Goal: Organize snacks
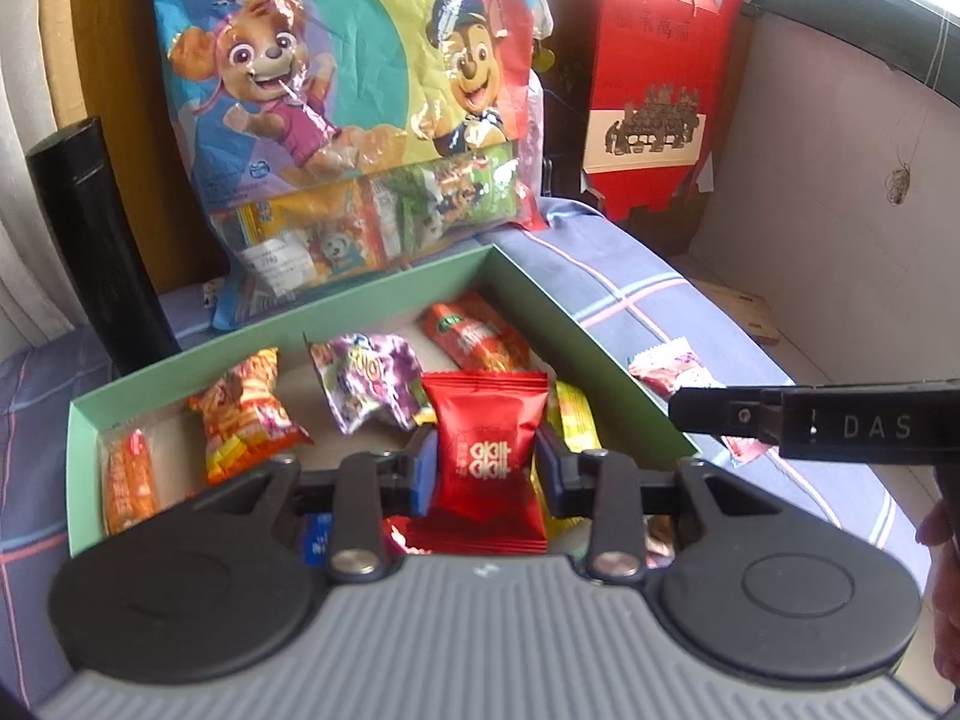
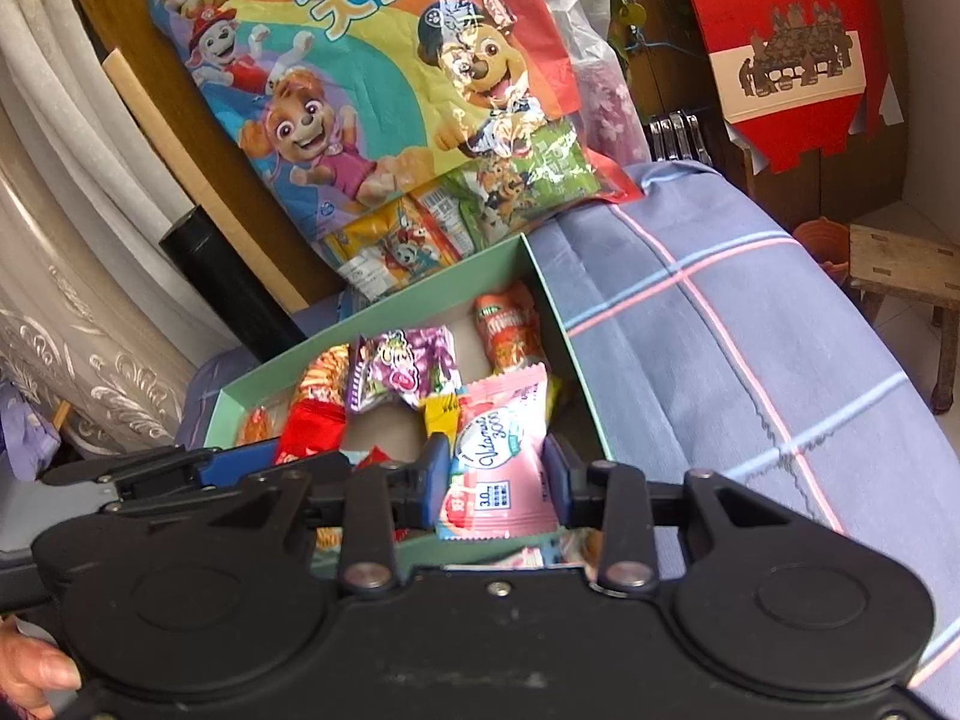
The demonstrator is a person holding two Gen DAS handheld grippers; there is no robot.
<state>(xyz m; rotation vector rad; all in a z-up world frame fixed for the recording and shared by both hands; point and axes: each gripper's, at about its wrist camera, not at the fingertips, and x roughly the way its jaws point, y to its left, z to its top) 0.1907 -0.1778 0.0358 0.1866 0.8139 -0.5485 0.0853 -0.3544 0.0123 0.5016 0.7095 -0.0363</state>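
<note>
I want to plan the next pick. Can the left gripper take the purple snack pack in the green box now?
Probably not yet. The left gripper is already shut on a red snack pack, so its jaws are full. The purple snack pack lies uncovered in the green box, so the way looks free once the red one is released.

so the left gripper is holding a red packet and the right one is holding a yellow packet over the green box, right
Not quite. The right gripper holds a pink packet, not a yellow one, as the right wrist view shows. The rest stands: the left gripper holds the red packet, both over the green box.
</note>
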